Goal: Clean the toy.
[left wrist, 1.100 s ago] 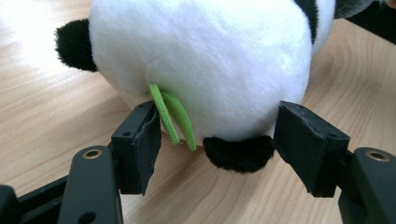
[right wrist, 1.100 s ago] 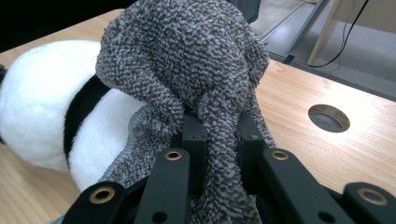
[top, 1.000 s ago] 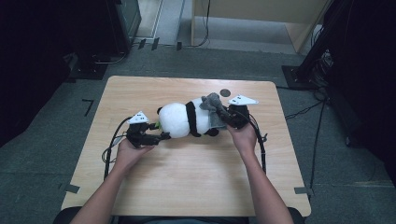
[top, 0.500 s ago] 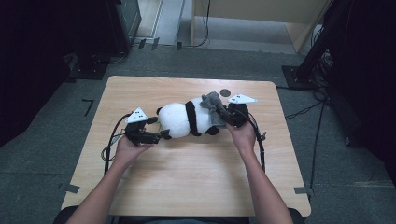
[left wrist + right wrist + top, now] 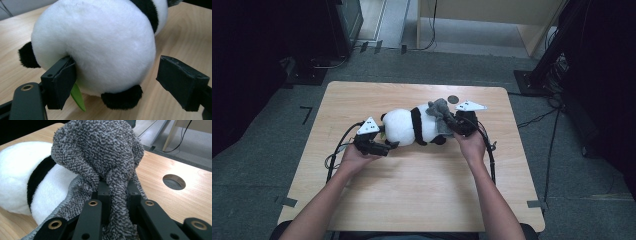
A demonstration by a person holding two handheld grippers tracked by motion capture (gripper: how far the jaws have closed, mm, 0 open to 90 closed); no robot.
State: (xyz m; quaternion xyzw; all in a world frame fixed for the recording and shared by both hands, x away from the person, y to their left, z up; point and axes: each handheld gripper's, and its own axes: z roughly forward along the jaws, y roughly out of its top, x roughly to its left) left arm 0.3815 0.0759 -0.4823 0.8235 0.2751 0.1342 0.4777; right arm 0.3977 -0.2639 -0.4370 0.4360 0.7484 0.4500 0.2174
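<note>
A black-and-white panda plush (image 5: 404, 127) lies on its side across the wooden table (image 5: 412, 190). A grey knitted cloth (image 5: 439, 112) covers its head end. My right gripper (image 5: 453, 125) is shut on a fold of that cloth (image 5: 100, 150), which bunches up between its jaws (image 5: 116, 190). My left gripper (image 5: 387, 148) is at the panda's white rump (image 5: 100, 45). Its jaws have just been opening and now stand wide on either side of the rump (image 5: 118, 66). The left jaw still brushes the fur and the right one stands apart. A green tag (image 5: 78, 97) sticks out beneath the plush.
A round hole (image 5: 453, 99) is cut in the tabletop just behind the right gripper, seen also as the hole (image 5: 174, 181) in the right gripper view. Black cables (image 5: 339, 147) trail from both grippers over the table. Dark equipment and a wooden cabinet stand on the floor beyond the far edge.
The left gripper's jaws have spread apart at the panda's rear, and the hand has shifted slightly. The right hand and the cloth have not moved.
</note>
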